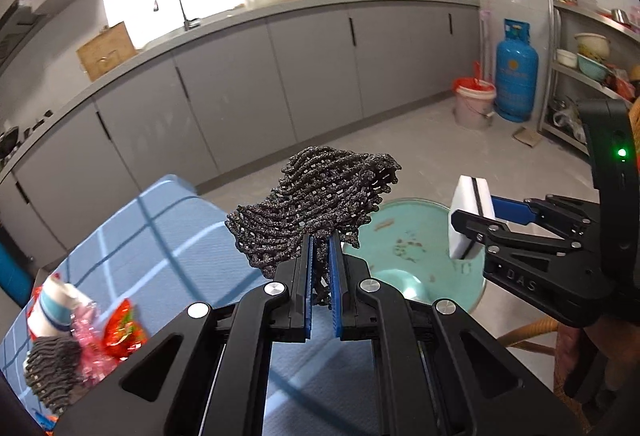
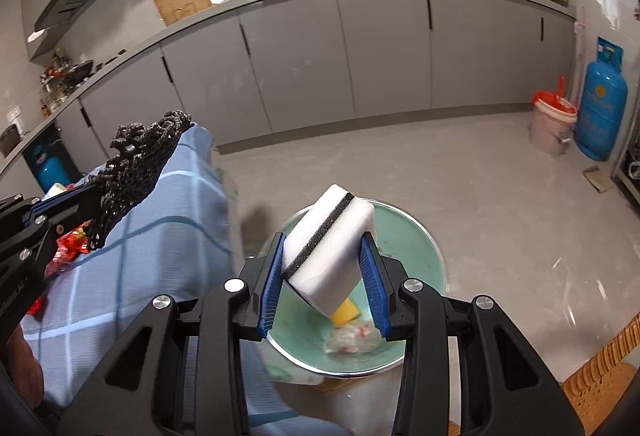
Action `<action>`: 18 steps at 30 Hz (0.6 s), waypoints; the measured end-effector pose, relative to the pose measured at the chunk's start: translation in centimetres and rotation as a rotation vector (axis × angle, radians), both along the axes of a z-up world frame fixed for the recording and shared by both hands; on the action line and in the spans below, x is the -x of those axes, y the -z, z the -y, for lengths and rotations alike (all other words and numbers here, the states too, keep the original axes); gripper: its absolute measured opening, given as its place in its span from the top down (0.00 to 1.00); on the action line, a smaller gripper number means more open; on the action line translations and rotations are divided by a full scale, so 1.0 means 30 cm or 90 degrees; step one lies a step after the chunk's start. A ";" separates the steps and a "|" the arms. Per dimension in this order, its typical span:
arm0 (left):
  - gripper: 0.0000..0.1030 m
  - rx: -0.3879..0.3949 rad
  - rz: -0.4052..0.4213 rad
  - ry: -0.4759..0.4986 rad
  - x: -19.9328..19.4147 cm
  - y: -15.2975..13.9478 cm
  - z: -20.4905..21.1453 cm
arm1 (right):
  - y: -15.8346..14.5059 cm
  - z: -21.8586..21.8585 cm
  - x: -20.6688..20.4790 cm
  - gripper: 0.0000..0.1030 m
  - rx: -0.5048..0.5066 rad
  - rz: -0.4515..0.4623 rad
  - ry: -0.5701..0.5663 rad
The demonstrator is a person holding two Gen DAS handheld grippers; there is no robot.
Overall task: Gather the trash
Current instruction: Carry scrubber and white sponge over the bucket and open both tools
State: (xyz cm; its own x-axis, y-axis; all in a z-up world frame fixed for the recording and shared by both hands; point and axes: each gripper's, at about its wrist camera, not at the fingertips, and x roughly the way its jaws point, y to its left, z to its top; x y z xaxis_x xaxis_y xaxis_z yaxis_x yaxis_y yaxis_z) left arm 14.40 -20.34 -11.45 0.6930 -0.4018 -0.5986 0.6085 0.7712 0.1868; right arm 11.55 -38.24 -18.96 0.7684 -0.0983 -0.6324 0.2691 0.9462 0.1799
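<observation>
Left gripper (image 1: 320,268) up close, blue pads clenched tight on a dark grey mesh scrubber (image 1: 320,195), which fans out above the fingertips, clear of the table. Right gripper (image 2: 326,282) beside it, pads clamped on a white sponge (image 2: 328,252) w/ a black stripe through the middle, sponge tilted, held right over the teal basin (image 2: 416,248).

In the basin: a yellow piece (image 2: 347,312) and a crumpled clear wrapper w/ red specks (image 2: 352,342) at the near side, partly hidden behind the sponge and the right pad. Basin sits to the right of the table, low; a wicker chair (image 2: 604,368) edges in at near right.

Table on the left under a blue checked cloth (image 1: 172,236). At its near-left corner more trash: a red wrapper (image 1: 122,332), pink crinkly plastic (image 1: 90,352), a white-blue striped cup (image 1: 50,312), a second dark mesh pad (image 1: 52,372). All bunched together, touching; the left gripper's frame cuts off the lower part of the pile.

Farther out, bare grey floor, a scrap of cardboard (image 1: 527,136) lying on it at right. Against the far wall: a pale bucket w/ red liner (image 1: 474,101) just beside a blue gas cylinder (image 1: 516,71), metal shelving (image 1: 576,75) to their right. Long run of grey cabinets (image 1: 280,75) across the back, faucet (image 1: 172,1) at the bright window, tubs and a bowl on the counter.
</observation>
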 end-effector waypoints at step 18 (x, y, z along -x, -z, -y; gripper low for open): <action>0.43 -0.035 -0.037 0.061 -0.018 0.146 0.158 | 0.096 0.157 -0.061 0.51 -0.013 -0.023 0.047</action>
